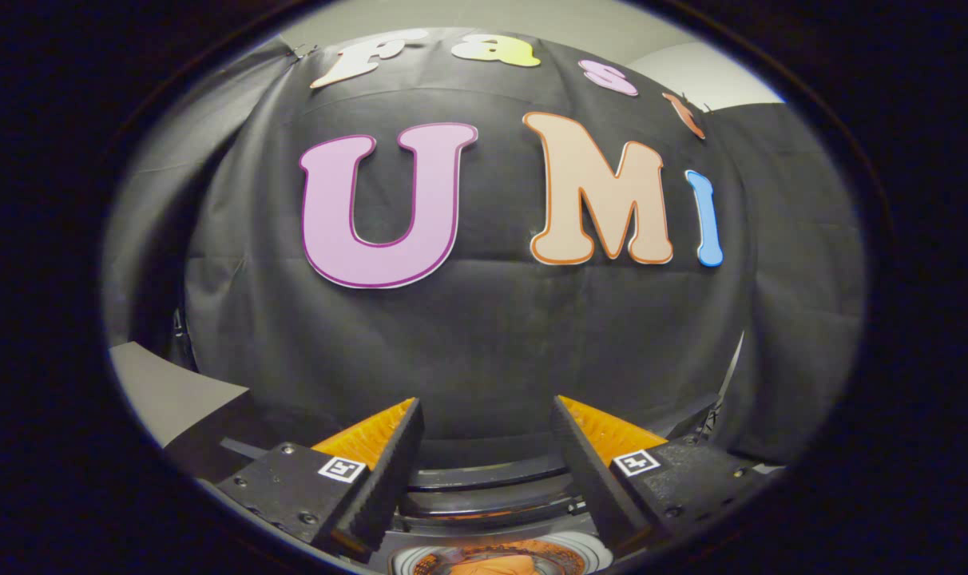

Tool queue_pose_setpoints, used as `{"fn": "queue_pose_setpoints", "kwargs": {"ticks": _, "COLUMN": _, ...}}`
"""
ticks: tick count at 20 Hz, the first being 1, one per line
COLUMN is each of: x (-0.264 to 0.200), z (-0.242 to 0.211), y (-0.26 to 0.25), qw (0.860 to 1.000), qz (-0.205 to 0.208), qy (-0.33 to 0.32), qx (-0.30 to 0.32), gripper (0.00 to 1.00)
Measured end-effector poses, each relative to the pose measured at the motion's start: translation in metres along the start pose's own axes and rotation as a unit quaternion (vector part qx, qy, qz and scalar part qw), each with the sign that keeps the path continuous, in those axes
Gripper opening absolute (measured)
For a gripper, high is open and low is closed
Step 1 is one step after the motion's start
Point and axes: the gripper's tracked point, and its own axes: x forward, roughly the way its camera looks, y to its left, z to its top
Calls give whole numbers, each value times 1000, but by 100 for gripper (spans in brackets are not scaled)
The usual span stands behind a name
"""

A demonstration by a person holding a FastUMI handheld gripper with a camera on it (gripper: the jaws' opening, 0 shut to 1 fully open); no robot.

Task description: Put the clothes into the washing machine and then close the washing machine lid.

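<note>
Hand-held gripper (pixel 486 447) is held level, facing the booth wall. Its two fingers (pixel 388 471) stand well apart with a wide gap between them. Nothing sits in the gap and nothing touches either inner face, so the grip is empty. Each finger body carries a small square marker (pixel 342 469) on its upper face.

Directly below and between the fingers, closest to the camera, is the round opening of the washing machine (pixel 496 557), seen from above. Only the upper arc of its pale rim shows. Inside the rim lies orange fabric, the clothes (pixel 492 564), down in the drum and under the finger line. How much of the garment is inside cannot be told, since the rest of the opening is cut off.

Just ahead of the opening, still between the fingers, sits a dark curved part with glossy edges, the washing machine lid (pixel 484 495). It lies beyond the rim and does not cover the opening, so the drum is open. Its exact tilt cannot be told from here.

Beyond the fingertips hangs the black cloth wall (pixel 484 335), creased in horizontal folds. To the left of the left finger and farther off, a pale grey flat panel (pixel 172 391) shows, with dark cloth behind it.
</note>
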Motion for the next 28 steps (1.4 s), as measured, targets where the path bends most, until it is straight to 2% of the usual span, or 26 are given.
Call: {"fn": "queue_pose_setpoints", "kwargs": {"ticks": 28, "x": 1, "z": 3, "y": 0, "qw": 999, "qz": 11, "qy": -31, "qx": 4, "gripper": 98}}
